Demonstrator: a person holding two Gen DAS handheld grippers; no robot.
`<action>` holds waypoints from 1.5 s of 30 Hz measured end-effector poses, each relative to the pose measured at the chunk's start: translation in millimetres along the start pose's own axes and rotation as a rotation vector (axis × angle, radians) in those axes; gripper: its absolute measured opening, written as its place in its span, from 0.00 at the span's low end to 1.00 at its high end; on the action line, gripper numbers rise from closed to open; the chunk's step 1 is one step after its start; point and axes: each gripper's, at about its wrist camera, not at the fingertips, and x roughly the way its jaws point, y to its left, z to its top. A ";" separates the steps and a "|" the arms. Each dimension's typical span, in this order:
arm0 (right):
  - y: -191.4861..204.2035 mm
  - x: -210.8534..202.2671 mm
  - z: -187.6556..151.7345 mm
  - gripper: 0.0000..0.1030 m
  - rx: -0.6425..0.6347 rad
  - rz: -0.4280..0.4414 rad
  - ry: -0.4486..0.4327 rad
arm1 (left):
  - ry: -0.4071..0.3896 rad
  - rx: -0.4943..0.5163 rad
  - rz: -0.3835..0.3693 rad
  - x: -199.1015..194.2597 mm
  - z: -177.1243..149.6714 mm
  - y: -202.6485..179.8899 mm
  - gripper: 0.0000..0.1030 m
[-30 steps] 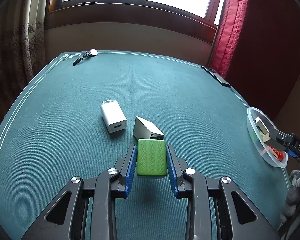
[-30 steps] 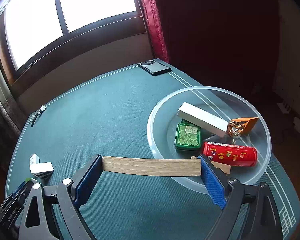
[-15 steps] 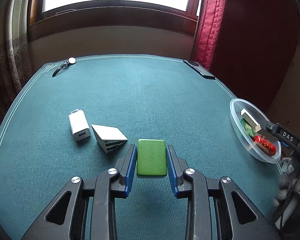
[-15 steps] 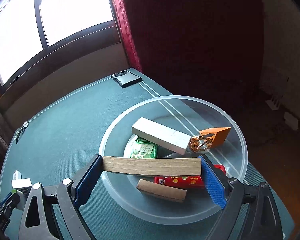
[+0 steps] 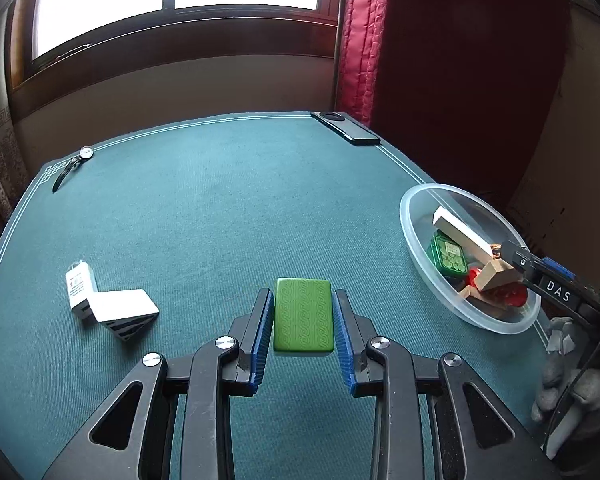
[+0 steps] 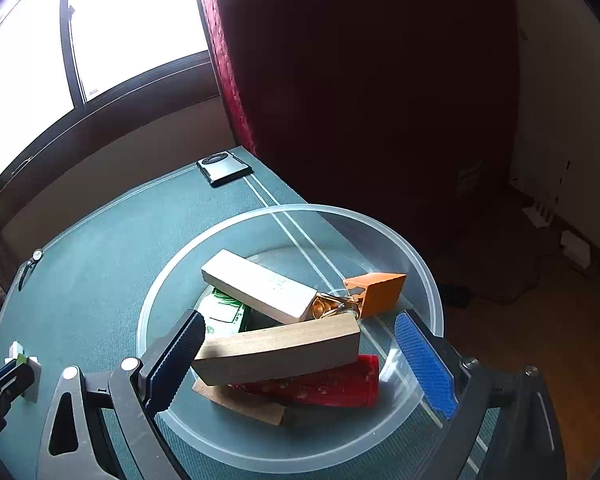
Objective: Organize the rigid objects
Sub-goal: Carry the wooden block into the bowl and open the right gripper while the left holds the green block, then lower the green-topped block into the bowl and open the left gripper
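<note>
Rigid objects are being collected into a clear plastic bowl (image 6: 428,280) standing at the right edge of the bench (image 5: 220,208). The bowl already contains a white block (image 6: 260,284), a green tin (image 6: 224,314), an orange carton (image 6: 380,290), a red can (image 6: 332,384) and a wooden slat (image 6: 240,400).

Right hand-held gripper (image 6: 300,360): released, jaws spread wide. A wooden block (image 6: 276,350) lies between them on top of the red can; its left end is touching or nearly touching the left pad, and its right end is well clear of the right pad. Judged as just deposited.

Left hand-held gripper (image 5: 303,328): clenched on a green case (image 5: 303,314), held by its two long edges above the bench, well apart from the bowl.

Handling notes for the green case: it appears stiff and light, with a textured top and rounded corners. The long flat edges give the pads parallel surfaces; a grip near mid-length, as shown, should prevent pivoting. Smooth sides may slip if the pinch is relaxed early.

Remaining on the bench at left: a white charger (image 5: 78,290) touching a white wedge-shaped box (image 5: 126,310). The wedge offers sloped faces; its parallel striped ends look like the better place to take hold.

A wristwatch (image 5: 72,164) and a phone (image 5: 346,128) lie at the far edge.
</note>
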 end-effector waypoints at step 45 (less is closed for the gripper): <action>-46.1 -14.1 -7.4 0.95 -0.027 -0.037 0.029 | 0.019 0.113 -0.156 57.7 46.8 -103.8 0.59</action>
